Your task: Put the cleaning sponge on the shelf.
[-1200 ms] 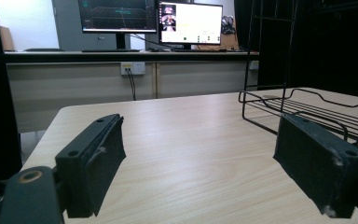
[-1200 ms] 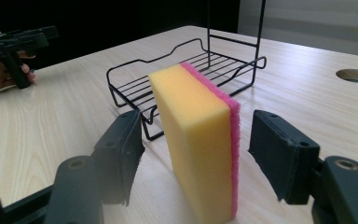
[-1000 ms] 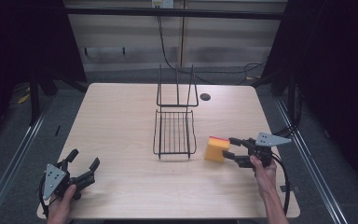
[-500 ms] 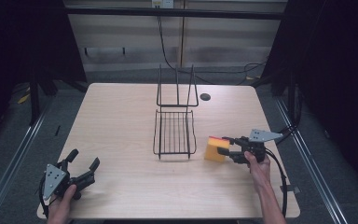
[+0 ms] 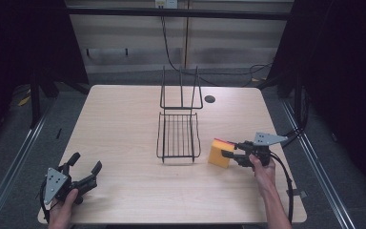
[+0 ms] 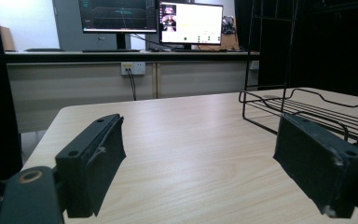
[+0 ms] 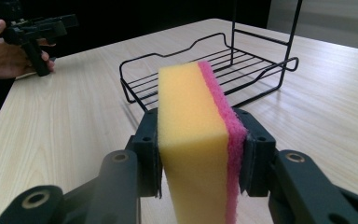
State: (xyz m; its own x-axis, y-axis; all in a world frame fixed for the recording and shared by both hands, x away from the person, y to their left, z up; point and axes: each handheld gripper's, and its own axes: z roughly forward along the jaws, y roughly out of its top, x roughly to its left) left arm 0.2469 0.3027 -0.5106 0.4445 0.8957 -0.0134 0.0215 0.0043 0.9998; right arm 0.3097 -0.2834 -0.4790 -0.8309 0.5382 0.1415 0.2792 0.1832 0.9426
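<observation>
The sponge (image 5: 219, 152), yellow with a pink scrub face, sits upright and clamped between the jaws of the right gripper (image 5: 229, 153), just right of the wire rack (image 5: 177, 136) near the table's (image 5: 124, 114) right side. The right gripper view brings out the pink layer (image 7: 223, 126) pressed against one jaw, foam against the other, with the rack (image 7: 205, 70) just beyond. Far off at the near left corner, the left gripper (image 5: 83, 167) rests with jaws spread wide and empty. Its own view catches two lit monitors (image 6: 151, 18) on a counter; their text is too small to read.
</observation>
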